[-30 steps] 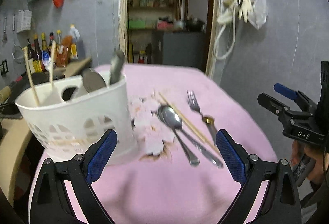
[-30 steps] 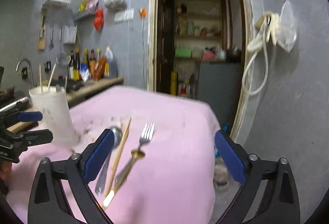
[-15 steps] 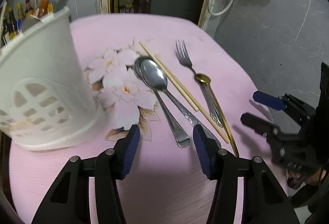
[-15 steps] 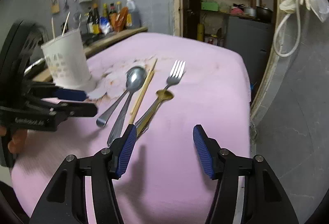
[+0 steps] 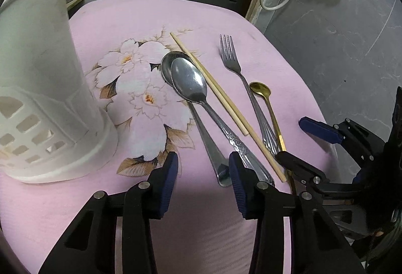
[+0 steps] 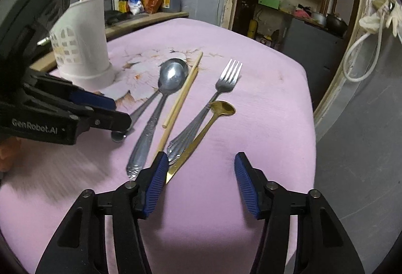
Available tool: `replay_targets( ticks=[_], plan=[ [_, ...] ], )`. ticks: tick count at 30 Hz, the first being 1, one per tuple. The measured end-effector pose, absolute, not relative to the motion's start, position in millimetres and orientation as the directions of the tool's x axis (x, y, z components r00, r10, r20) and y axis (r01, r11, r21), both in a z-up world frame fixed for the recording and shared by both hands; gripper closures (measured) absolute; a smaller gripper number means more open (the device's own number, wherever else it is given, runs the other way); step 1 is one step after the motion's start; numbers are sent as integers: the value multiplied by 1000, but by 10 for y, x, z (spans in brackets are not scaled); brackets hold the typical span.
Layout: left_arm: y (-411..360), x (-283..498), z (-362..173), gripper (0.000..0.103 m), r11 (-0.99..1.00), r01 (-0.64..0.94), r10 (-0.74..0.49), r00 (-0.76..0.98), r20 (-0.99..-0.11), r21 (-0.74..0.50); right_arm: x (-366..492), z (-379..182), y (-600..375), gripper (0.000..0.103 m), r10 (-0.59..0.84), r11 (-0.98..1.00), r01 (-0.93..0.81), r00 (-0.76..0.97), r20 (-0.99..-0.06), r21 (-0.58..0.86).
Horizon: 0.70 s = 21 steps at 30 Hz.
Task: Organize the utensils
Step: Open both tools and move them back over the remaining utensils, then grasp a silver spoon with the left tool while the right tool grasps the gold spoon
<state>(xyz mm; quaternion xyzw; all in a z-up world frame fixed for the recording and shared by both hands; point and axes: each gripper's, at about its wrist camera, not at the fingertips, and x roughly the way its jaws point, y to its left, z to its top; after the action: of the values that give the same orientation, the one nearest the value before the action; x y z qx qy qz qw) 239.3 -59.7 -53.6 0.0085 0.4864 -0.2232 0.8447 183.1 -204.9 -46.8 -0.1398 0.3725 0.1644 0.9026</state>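
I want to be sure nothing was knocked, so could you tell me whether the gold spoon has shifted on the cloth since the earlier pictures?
No. The gold spoon lies beside the fork as before.

White lettering "GenRobot.AI" stands on the black plastic body of the left gripper [image 6: 120, 115], at nine o'clock in the right wrist view (bottle labels behind are too small to read).
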Motion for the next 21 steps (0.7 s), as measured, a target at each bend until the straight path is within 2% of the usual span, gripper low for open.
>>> replay_targets(
  ticks=[5, 9, 11, 12, 13, 21],
  plan=[
    [-712, 2452, -535, 70, 903, 395, -344, 426, -837, -170, 1839, -461, -2135, 70, 179, 916, -379, 676, -715, -129],
    [-782, 2463, -557, 75, 902, 414, -310, 434, -846, -118, 1829, -454, -2202, 78, 173, 924, -363, 679, -713, -122],
    [-786, 2462, -577, 82, 903, 420, -294, 435, -851, -97, 1825, -456, -2212, 85, 168, 924, -360, 681, -712, -126],
    [-783, 2464, -578, 90, 902, 422, -290, 434, -853, -92, 1821, -453, -2215, 88, 168, 925, -358, 683, -711, -125],
    [-766, 2467, -581, 91, 903, 418, -292, 430, -854, -98, 1817, -450, -2225, 92, 172, 927, -356, 685, -708, -120],
    [-544, 2369, -577, 94, 913, 381, -312, 426, -849, -144, 1750, -444, -2319, 97, 210, 940, -339, 676, -706, -44]
  ],
)
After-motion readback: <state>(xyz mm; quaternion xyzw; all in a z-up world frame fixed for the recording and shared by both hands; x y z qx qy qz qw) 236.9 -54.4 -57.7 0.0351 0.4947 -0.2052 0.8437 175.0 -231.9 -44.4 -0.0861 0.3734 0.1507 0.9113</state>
